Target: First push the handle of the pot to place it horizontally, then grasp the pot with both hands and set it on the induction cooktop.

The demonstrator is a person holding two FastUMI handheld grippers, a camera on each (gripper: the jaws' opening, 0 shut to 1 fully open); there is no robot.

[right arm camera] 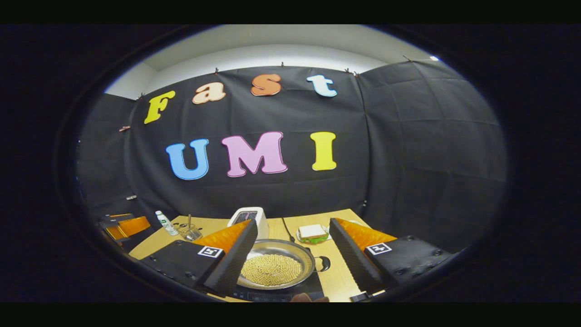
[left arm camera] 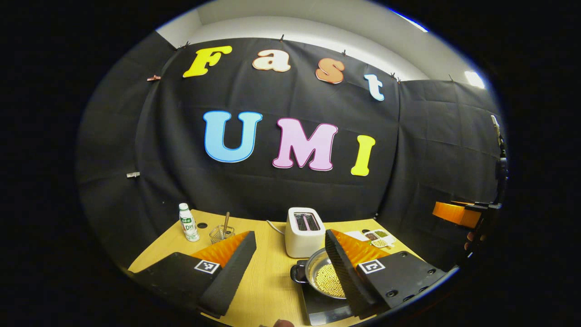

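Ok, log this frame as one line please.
pot: on cooktop, beans inside | left gripper: open, raised, holding nothing | right gripper: open, raised, holding nothing | toaster: behind pot

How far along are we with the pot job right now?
Looks essentially done: the pot of yellow beans sits on the black induction cooktop. Nothing is in hand; the left claw and right claw are open, clear of the pot's side handles. Only withdrawal seems left.

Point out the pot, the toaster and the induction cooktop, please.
pot point(right arm camera: 272, 269): right gripper view, on the beans inside it.
toaster point(left arm camera: 305, 238): left gripper view, on its front face.
induction cooktop point(left arm camera: 324, 309): left gripper view, on its bare near surface.
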